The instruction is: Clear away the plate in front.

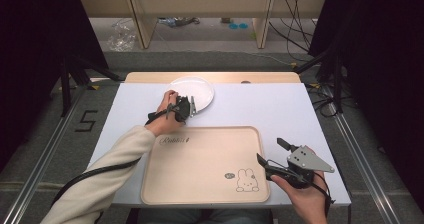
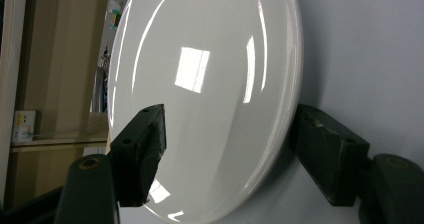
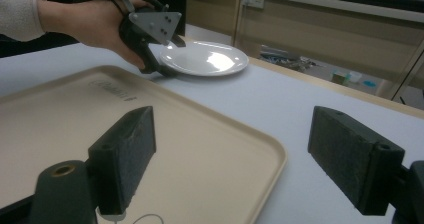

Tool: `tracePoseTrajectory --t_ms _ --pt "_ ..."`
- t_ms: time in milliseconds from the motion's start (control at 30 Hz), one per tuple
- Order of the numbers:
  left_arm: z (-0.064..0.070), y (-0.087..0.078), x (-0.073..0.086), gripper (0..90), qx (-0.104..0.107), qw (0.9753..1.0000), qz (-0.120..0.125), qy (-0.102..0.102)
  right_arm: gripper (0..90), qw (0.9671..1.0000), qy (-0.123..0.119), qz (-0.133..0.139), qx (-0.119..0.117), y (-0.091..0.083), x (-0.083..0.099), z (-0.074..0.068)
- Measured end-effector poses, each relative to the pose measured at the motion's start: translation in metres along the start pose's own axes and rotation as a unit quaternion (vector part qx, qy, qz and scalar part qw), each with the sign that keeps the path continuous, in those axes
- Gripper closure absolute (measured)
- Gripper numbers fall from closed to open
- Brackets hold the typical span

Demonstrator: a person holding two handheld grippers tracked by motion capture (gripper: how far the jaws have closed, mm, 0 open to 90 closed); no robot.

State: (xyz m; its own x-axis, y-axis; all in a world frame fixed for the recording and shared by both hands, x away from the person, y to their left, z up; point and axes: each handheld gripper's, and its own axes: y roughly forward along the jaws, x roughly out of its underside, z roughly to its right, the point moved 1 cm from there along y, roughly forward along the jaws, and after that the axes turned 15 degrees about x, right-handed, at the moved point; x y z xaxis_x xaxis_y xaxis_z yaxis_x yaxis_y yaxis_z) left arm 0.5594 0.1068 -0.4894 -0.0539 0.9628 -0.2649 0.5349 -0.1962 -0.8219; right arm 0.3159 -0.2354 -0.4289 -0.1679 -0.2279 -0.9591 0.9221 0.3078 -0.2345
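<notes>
item: white plate (image 1: 193, 89), lay at the table's (image 1: 280, 106) 12 o'clock edge, just beyond the beige tray (image 1: 200, 164). left gripper (image 1: 190, 107) sat at the plate's 6 o'clock rim, its jaws spread to either side of that rim, one above the plate's face and one beneath; whether they pressed on it could not be told. right gripper (image 1: 272, 151) hovered at the tray's 3 o'clock edge, jaws spread wide, holding nothing. tray bore a rabbit drawing (image 1: 246, 180).

Overhead light is evenly brightening the table (image 1: 260, 104), while the room's sides are falling dark. Window-shaped glare is shining on the white plate (image 2: 210, 49). Near jaws are showing soft and blurred.
</notes>
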Motion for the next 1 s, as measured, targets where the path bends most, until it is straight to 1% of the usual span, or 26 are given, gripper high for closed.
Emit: tracePoseTrajectory --t_ms 33,67,100,133,167,200,233,300,333,367,400,433,467,533,567,600,633,667,733,767,800,833,867,900,933,1000 --pt "0.000 0.001 0.000 32.2 -0.002 1.0000 0.001 -0.002 20.3 0.9999 0.009 -0.010 -0.005 -0.001 0.000 -0.002" --pt "0.000 0.002 0.000 34.0 -0.001 1.0000 0.000 -0.001 20.3 0.9999 0.008 -0.010 -0.005 -0.001 0.000 -0.002" --pt "-0.001 0.002 -0.001 37.1 -0.002 1.0000 -0.003 0.006 20.3 0.9999 0.008 -0.011 -0.006 -0.001 0.000 -0.002" --pt "-0.001 0.002 -0.001 38.7 0.003 1.0000 -0.002 0.006 20.3 0.9999 0.007 -0.012 -0.003 -0.001 0.000 -0.002" --pt "-0.001 0.002 -0.001 41.0 0.007 1.0000 -0.001 0.001 20.4 0.9998 0.010 -0.011 -0.010 -0.001 0.001 -0.002" --pt "-0.001 0.002 -0.001 43.4 0.007 1.0000 -0.001 0.001 20.4 0.9998 0.010 -0.011 -0.010 -0.001 0.001 -0.002" --pt "0.000 0.002 -0.001 43.4 0.012 0.9999 -0.001 -0.003 20.5 0.9999 0.009 -0.011 -0.010 -0.001 0.001 -0.002" --pt "0.001 0.002 -0.001 47.3 0.019 0.9998 0.000 -0.005 20.6 0.9999 0.008 -0.012 -0.008 -0.001 0.001 -0.002" --pt "0.001 0.002 -0.001 50.4 0.021 0.9998 -0.001 -0.004 20.7 0.9999 0.004 -0.014 -0.006 -0.001 0.000 -0.002" --pt "0.002 0.002 -0.001 54.2 0.022 0.9997 -0.002 -0.006 21.1 1.0000 0.000 -0.003 -0.007 0.001 0.001 -0.002" --pt "0.004 0.002 -0.001 56.7 0.026 0.9997 -0.001 -0.005 21.7 0.9998 -0.001 -0.019 -0.008 -0.001 0.001 -0.002" --pt "0.004 0.002 -0.001 59.4 0.026 0.9997 -0.001 -0.005 21.8 0.9998 -0.008 -0.017 -0.006 0.000 0.001 -0.002" --pt "0.005 0.002 -0.001 62.4 0.026 0.9997 -0.001 -0.004 21.8 0.9998 -0.003 -0.019 -0.007 0.000 0.001 -0.003" --pt "0.007 0.003 -0.001 68.4 0.031 0.9995 -0.004 -0.003 21.9 0.9999 -0.009 -0.012 -0.004 0.001 0.001 -0.002" --pt "0.008 0.003 -0.002 68.4 0.032 0.9995 -0.004 -0.006 22.1 0.9999 -0.010 -0.012 -0.003 0.001 0.001 -0.002" --pt "0.009 0.003 -0.002 74.4 0.033 0.9994 -0.007 -0.006 22.2 0.9999 -0.008 -0.012 -0.007 0.000 0.001 -0.002" --pt "0.010 0.003 -0.003 74.4 0.034 0.9993 -0.010 -0.007 22.2 0.9999 -0.008 -0.012 -0.007 0.000 0.001 -0.002" --pt "0.011 0.004 -0.003 75.4 0.029 0.9995 -0.011 -0.005 22.3 0.9996 0.004 -0.020 -0.018 -0.001 0.001 -0.003" --pt "0.013 0.004 -0.004 76.5 0.021 0.9997 -0.016 0.003 22.5 0.9996 0.003 -0.021 -0.017 0.000 0.001 -0.003" --pt "0.016 0.005 -0.003 77.1 0.012 0.9997 -0.016 0.017 22.5 0.9997 0.002 -0.020 -0.013 -0.001 0.001 -0.003" --pt "0.017 0.005 -0.003 78.2 0.000 0.9993 -0.016 0.035 22.7 0.9996 0.004 -0.021 -0.019 -0.001 0.001 -0.004" --pt "0.020 0.007 -0.002 79.3 -0.007 0.9995 -0.005 0.029 22.9 0.9998 -0.005 -0.012 -0.015 0.000 0.001 -0.002" --pt "0.020 0.006 -0.002 79.8 -0.010 0.9995 -0.005 0.028 23.2 0.9996 0.002 -0.020 -0.019 -0.001 0.001 -0.003" --pt "0.020 0.005 -0.002 79.9 -0.011 0.9993 -0.014 0.032 23.3 0.9996 0.000 -0.022 -0.017 -0.001 0.001 -0.003" --pt "0.020 0.006 -0.003 80.1 -0.016 0.9993 -0.008 0.032 23.3 0.9997 0.001 -0.019 -0.013 -0.001 0.001 -0.003" --pt "0.020 0.005 -0.005 80.4 -0.016 0.9993 -0.011 0.032 23.4 0.9996 0.000 -0.022 -0.015 -0.001 0.001 -0.003"
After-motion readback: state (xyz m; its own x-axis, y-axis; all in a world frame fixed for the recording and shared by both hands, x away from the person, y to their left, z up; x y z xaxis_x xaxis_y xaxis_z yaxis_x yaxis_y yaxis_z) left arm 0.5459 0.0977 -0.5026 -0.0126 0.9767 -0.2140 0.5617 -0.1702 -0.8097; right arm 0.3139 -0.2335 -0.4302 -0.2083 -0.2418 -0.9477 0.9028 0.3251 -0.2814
